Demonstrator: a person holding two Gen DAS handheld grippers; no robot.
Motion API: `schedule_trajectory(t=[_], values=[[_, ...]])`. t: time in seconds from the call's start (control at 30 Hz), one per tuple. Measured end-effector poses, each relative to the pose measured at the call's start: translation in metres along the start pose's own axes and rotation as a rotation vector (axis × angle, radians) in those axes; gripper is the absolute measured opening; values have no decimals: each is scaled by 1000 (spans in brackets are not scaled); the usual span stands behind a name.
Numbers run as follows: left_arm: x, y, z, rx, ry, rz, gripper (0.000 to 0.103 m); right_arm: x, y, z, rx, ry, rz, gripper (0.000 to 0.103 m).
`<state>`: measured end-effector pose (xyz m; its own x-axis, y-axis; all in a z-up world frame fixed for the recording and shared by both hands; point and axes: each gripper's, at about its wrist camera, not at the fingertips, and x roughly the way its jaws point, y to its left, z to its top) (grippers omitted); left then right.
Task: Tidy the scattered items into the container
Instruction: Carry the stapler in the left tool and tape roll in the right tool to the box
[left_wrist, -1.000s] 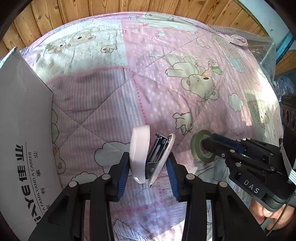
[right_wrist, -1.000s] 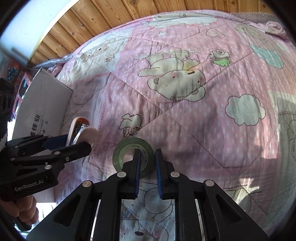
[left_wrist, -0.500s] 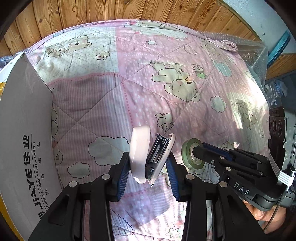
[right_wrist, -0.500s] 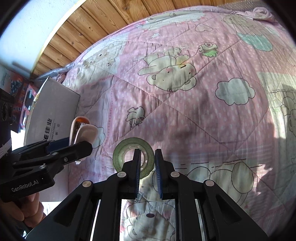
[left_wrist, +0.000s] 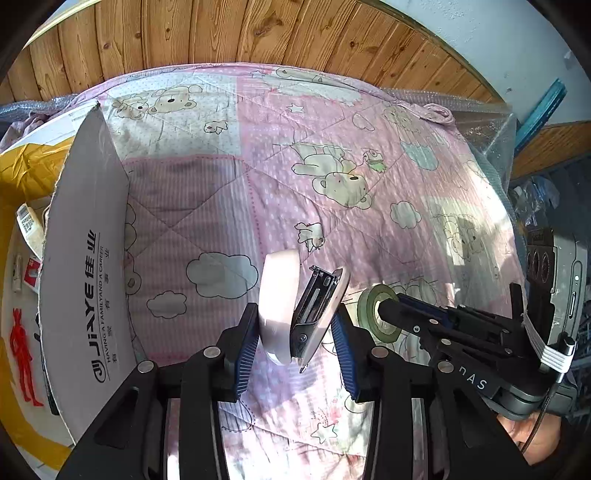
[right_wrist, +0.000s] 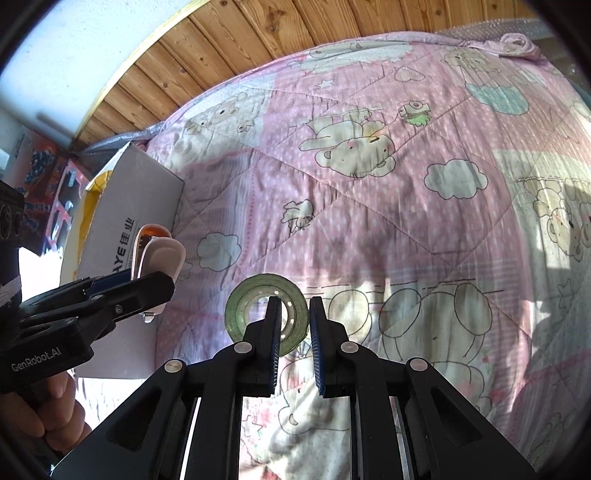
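A pink and white stapler (left_wrist: 280, 317), hinged partly open, stands upright in my left gripper (left_wrist: 295, 332), which is shut on it above the quilt. A green tape roll (right_wrist: 240, 295) hangs from my right gripper (right_wrist: 293, 306); one finger is through the hole, the other outside the rim, shut on its wall. In the left wrist view the tape roll (left_wrist: 365, 295) and right gripper (left_wrist: 391, 314) are just right of the stapler. The grey cardboard box (left_wrist: 85, 258) stands at the left, its yellow-lined inside partly showing. The right wrist view shows the stapler (right_wrist: 162, 254), left gripper (right_wrist: 155, 280) and box (right_wrist: 125, 206) at the left.
A pink cartoon-bear quilt (left_wrist: 295, 166) covers the bed, with a wooden wall (left_wrist: 221, 33) behind it. Small items (left_wrist: 27, 221) lie inside the box. Bubble wrap (left_wrist: 480, 110) edges the far right of the bed. A hand (right_wrist: 55, 410) holds the left gripper.
Both grippers have lifted away from the quilt with their loads. The left view has swung toward the box, whose yellow inside now shows. Grips are unchanged.
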<state>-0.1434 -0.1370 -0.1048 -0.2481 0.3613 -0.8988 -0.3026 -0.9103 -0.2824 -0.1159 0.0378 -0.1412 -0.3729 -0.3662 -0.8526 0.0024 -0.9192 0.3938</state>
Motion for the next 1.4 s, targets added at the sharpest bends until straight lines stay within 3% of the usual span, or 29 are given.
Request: schedule_trajectory(t=[0.3, 1.0, 1.4], values=[[-32, 2, -20, -17, -53, -11, 41, -19, 23, -22, -38, -5, -2, 15], [-107, 22, -65, -12, -198, 108, 41, -46, 97, -49, -174, -9, 54, 15], [-133, 42, -86, -70, -241, 96, 41, -59, 141, -59, -263, -5, 95, 15]])
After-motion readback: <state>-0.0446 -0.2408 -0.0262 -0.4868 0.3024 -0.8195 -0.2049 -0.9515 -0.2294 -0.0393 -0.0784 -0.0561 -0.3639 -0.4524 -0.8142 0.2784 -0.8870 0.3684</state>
